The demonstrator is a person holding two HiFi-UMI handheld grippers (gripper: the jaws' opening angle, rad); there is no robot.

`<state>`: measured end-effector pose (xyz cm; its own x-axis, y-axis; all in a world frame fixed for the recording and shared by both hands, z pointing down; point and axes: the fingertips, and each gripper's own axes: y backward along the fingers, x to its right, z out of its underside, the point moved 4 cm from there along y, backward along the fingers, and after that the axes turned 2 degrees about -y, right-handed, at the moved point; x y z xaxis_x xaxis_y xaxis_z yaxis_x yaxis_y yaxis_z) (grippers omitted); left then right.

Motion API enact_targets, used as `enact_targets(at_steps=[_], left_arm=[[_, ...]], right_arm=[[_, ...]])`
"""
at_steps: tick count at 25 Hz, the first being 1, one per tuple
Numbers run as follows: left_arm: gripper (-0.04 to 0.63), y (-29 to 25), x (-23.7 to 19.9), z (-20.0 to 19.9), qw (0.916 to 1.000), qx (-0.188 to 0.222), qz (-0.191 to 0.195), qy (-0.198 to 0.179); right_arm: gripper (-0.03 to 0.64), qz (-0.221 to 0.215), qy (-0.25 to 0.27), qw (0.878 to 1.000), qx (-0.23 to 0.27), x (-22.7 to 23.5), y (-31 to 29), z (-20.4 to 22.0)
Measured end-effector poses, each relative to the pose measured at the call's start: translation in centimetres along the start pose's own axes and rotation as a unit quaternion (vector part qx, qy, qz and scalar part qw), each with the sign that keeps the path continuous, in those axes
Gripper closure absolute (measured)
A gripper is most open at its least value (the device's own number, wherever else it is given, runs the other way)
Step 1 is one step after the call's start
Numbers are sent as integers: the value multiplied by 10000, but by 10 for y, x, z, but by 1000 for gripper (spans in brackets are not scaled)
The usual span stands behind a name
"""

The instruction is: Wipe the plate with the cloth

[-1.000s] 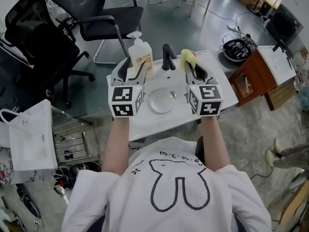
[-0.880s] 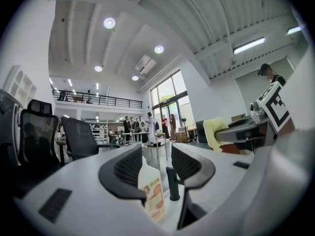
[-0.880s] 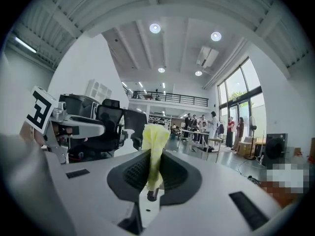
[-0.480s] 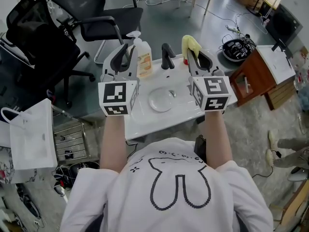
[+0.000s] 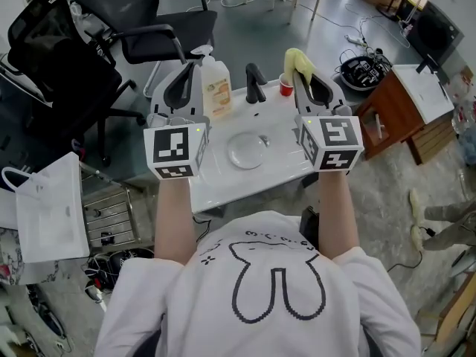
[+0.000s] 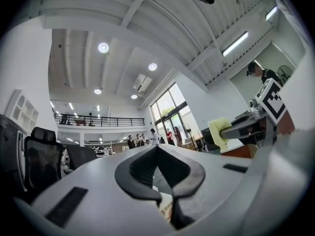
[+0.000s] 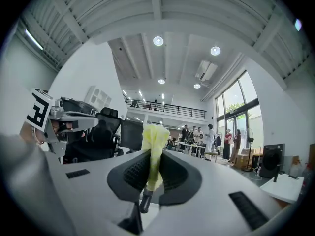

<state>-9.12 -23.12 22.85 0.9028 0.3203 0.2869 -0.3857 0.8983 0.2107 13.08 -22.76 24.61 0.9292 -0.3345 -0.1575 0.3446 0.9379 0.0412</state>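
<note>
A: Left gripper (image 5: 190,69) jaws just closed, fully together, nothing between them. Plate (image 5: 247,153) sits on the counter (image 5: 223,186), below and between both grippers, untouched.
B: Right gripper (image 5: 300,74) is clamped on the cloth (image 5: 294,59), up high.
A: Risk: plate unpinned. A wipe could shove it off.
B: Or the cloth slips out, since the pinch looks thin.

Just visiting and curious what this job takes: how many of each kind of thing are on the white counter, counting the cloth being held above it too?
Pump bottle: 1
Black faucet: 1
Red cup: 1
Clear plate: 1
Yellow cloth: 1
Total: 5
</note>
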Motion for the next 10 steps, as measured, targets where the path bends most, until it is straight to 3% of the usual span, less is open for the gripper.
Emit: enact_targets(at_steps=[10], left_arm=[[586, 10, 4, -9, 9998, 146, 8, -107]], right_arm=[[566, -26, 86, 9998, 153, -3, 11, -6]])
